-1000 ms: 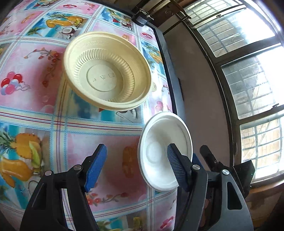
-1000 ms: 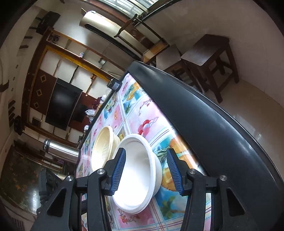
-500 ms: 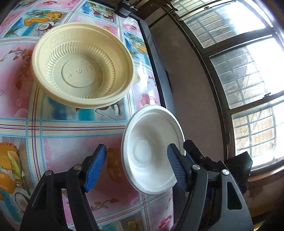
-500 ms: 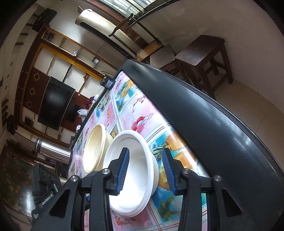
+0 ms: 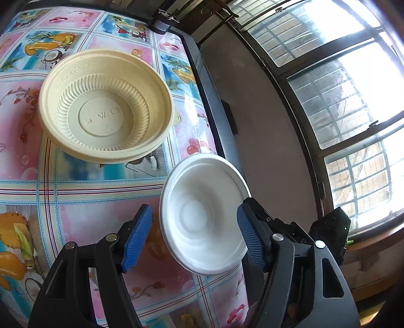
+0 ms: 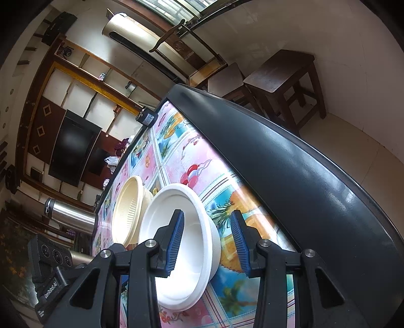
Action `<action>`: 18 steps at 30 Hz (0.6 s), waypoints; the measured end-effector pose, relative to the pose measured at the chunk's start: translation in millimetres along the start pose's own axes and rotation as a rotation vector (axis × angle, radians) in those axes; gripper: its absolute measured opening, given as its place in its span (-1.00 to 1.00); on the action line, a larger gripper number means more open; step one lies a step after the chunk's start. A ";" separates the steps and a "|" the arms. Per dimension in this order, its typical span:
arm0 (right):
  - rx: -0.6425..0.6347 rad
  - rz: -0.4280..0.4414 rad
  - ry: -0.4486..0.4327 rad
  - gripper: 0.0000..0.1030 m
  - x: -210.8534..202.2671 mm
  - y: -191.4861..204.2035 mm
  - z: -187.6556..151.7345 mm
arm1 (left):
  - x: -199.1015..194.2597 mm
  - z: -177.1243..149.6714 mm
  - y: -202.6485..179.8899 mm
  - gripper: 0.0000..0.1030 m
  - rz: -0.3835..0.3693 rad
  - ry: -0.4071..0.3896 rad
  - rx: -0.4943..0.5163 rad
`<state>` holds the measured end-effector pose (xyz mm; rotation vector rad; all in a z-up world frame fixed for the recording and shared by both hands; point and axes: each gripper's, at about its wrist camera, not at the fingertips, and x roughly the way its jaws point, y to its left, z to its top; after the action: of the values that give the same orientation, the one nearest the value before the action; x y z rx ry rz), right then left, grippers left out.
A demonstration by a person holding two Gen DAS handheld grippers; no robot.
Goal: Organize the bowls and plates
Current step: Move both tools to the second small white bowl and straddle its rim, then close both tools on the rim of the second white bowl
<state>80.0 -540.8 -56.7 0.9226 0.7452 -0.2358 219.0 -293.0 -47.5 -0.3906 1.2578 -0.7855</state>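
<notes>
A white bowl (image 5: 202, 217) sits near the table's right edge, beside a larger beige ribbed bowl (image 5: 106, 108). My left gripper (image 5: 194, 238) is open, and the white bowl lies just ahead, between its blue pads. In the right wrist view, my right gripper (image 6: 205, 242) straddles the white bowl (image 6: 192, 265): one pad is inside the bowl, the other outside its wall. A gap shows on both sides, so it is open. The beige bowl (image 6: 126, 212) stands just behind the white one. Part of the right gripper's black body (image 5: 328, 222) shows behind my left gripper's right finger.
A fruit-print cloth (image 5: 25, 141) covers the table, which has a wide black rim (image 6: 277, 176). A small black device (image 5: 161, 22) sits at the far edge. A steel flask (image 6: 68, 217) stands off to the left, wooden stools (image 6: 282, 75) beyond the table, and windows (image 5: 341, 101) on the right.
The right gripper's pads have narrowed around the white bowl's rim. The left gripper has shifted right, so the white bowl now lies between its pads rather than at the right pad.
</notes>
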 end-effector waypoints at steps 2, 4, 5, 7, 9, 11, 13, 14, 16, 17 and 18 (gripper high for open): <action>0.000 0.001 0.001 -0.22 0.3 0.4 -0.2 | 2.0 0.1 1.1 0.16 0.011 0.002 0.001; 0.000 0.002 0.001 -0.22 0.3 0.2 -0.5 | 3.0 0.5 4.3 0.00 0.023 0.001 -0.005; 0.000 0.004 0.002 -0.22 0.5 0.4 -0.7 | 3.1 0.8 5.4 -0.04 0.033 -0.002 -0.004; -0.001 0.006 0.006 -0.22 1.5 1.1 -1.1 | 3.5 0.8 5.8 -0.15 0.044 -0.004 -0.001; -0.001 0.008 0.009 -0.22 2.6 1.6 -1.6 | 5.1 0.3 6.8 -0.18 0.046 0.000 0.001; -0.003 0.007 0.008 -0.25 2.9 2.1 -2.0 | 6.4 -0.7 7.1 -0.27 0.054 0.004 0.006; -0.007 0.008 0.008 -0.37 3.2 2.8 -2.0 | 6.9 -1.3 7.9 -0.40 0.058 0.006 0.006; -0.008 0.008 0.007 -0.44 3.1 2.4 -1.7 | 7.0 -1.5 8.4 -0.46 0.063 0.008 0.005; -0.009 0.004 0.004 -0.49 3.2 2.4 -2.0 | 6.4 -1.5 9.9 -0.58 0.072 0.006 0.003; -0.009 0.001 0.006 -0.50 3.6 2.3 -2.0 | 5.9 -1.5 10.8 -0.61 0.075 0.004 0.002; -0.010 -0.001 0.009 -0.59 4.4 2.6 -2.0 | 5.7 -1.5 11.5 -0.68 0.076 0.004 0.002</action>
<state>83.5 -537.1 -58.8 0.9140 0.7552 -0.2289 221.7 -288.9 -59.4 -0.3381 1.2685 -0.7228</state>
